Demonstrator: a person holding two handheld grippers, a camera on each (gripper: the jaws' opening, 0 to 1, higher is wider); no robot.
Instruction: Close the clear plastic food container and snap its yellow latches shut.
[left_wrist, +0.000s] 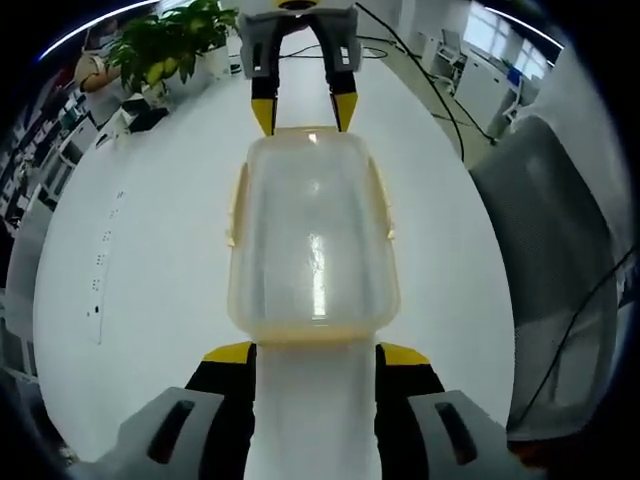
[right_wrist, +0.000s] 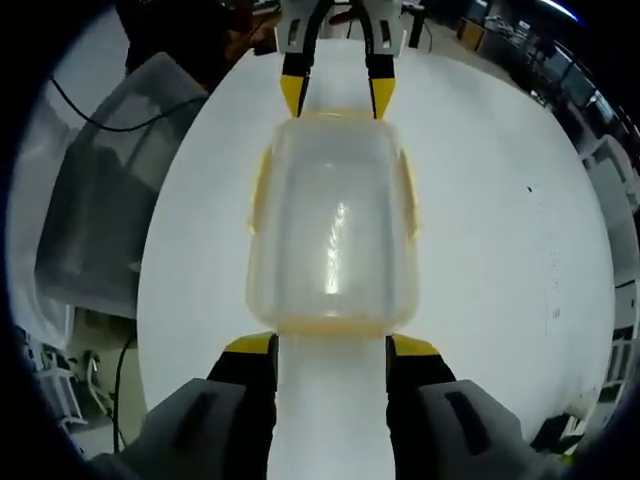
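Lengthwise, container (left_wrist: 313, 240) lies between both grippers — left gripper (left_wrist: 316, 355), right gripper (right_wrist: 331, 348) — jaws spread, ungripping; table (left_wrist: 150, 260) bare around.

Worktop (left_wrist: 150, 260): white, round-edged, glossy; a row of small dark marks runs along one side.
Potted plant (left_wrist: 170, 45): green leaves with yellowish fruit, standing at the worktop's far edge in the left gripper view.
Chair (right_wrist: 110, 200): grey mesh back, just beside the worktop.
Cables (left_wrist: 430, 90): thin and black, trailing across the worktop's far part.
Desks (left_wrist: 490, 75): office furniture, beyond the worktop, well apart.
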